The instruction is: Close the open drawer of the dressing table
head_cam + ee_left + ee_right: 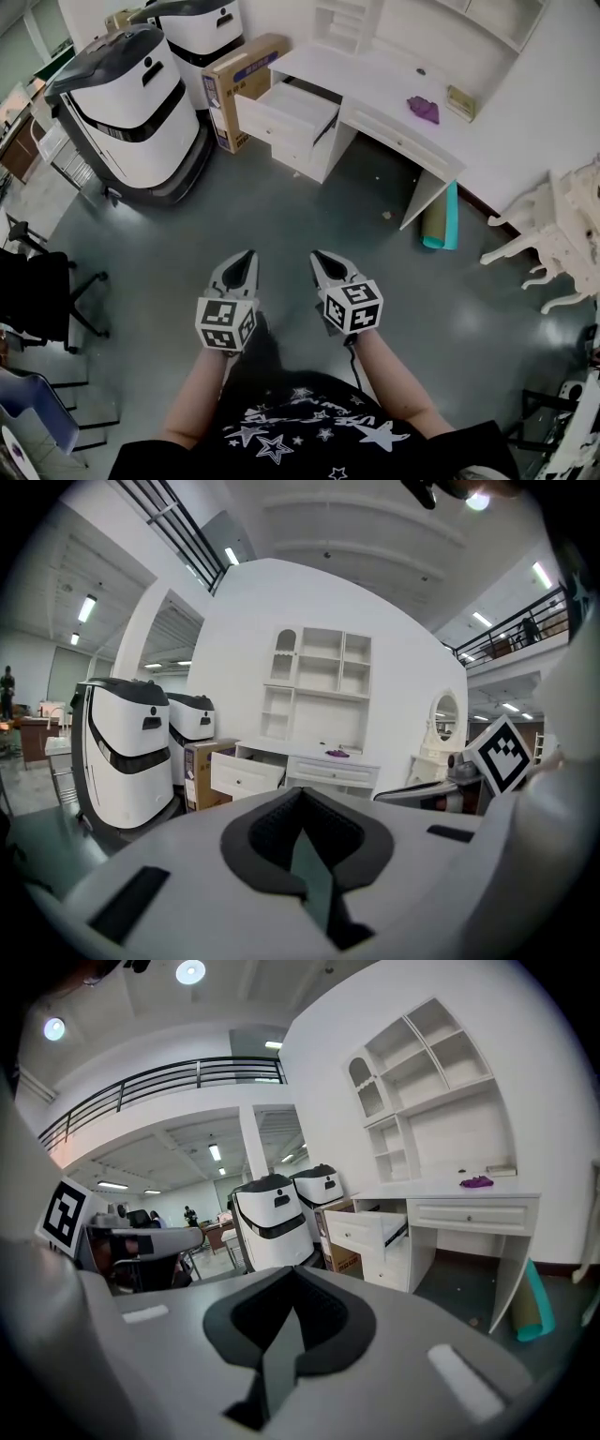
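Two white-and-black machines [131,112] stand far left, with a cardboard box [239,86] just right of them. A purple cloth [423,109] lies far right, and a teal roll [442,217] leans nearer. A black chair [36,295] stands near left.

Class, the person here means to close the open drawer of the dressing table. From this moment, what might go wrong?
1. The left gripper and right gripper are both shut and empty, well short of the open drawer; their narrow closed tips may slip off its front or push it askew.
2. The cardboard box stands close beside the drawer, so an approach from that side might knock it.
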Demonstrator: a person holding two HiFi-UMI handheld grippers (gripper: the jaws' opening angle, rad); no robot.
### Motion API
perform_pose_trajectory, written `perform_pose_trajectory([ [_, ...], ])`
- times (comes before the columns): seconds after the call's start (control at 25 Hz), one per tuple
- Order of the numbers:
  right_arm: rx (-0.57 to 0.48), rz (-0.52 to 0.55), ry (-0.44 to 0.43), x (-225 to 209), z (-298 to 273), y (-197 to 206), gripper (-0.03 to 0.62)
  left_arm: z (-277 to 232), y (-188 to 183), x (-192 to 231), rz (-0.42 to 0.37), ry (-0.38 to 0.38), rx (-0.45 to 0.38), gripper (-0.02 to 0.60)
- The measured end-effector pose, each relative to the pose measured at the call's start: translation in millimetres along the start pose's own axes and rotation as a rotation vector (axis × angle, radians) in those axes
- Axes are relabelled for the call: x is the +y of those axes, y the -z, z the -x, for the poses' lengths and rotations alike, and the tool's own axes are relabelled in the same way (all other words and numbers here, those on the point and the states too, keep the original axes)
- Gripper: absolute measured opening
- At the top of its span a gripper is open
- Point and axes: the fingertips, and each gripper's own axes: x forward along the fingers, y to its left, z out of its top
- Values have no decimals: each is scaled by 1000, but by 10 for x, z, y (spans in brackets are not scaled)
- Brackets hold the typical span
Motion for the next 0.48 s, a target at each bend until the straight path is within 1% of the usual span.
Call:
perform_pose_trajectory([
  [0.24, -59, -19, 38, -3, -550, -430, 3, -405, -218, 466, 4, 50, 14, 9],
  [0.48, -44, -18, 82, -52, -1042, -609, 3, -764, -351, 901, 0, 90, 29, 9],
])
